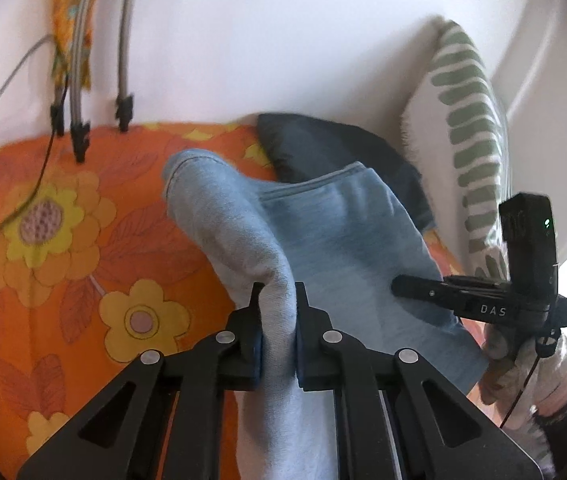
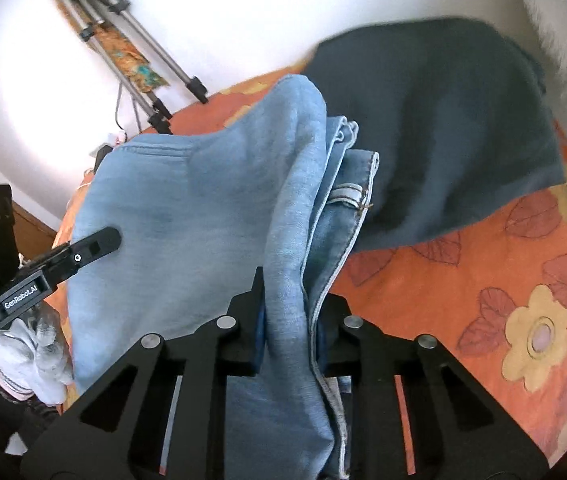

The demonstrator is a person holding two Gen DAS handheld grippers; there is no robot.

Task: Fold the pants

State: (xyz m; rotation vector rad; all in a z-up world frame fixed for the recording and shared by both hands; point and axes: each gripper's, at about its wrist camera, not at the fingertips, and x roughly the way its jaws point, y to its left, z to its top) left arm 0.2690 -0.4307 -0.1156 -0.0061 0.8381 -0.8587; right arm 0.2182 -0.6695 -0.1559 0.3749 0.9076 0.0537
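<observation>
My left gripper (image 1: pixel 279 300) is clenched on a fold of the light blue pants (image 1: pixel 343 232), my right gripper (image 2: pixel 289 300) grasps their bunched edge, cloth raised over the orange flowered bedspread (image 1: pixel 63 240), near a dark garment (image 2: pixel 443 120).

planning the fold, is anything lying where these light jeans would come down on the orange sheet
Both grippers already grip the light blue jeans. A dark blue garment lies on the orange floral sheet just beyond them; the rest looks bare.

pants (image 1: pixel 335 232) on bedspread (image 1: pixel 63 240), before pillow (image 1: pixel 467 120)
</observation>
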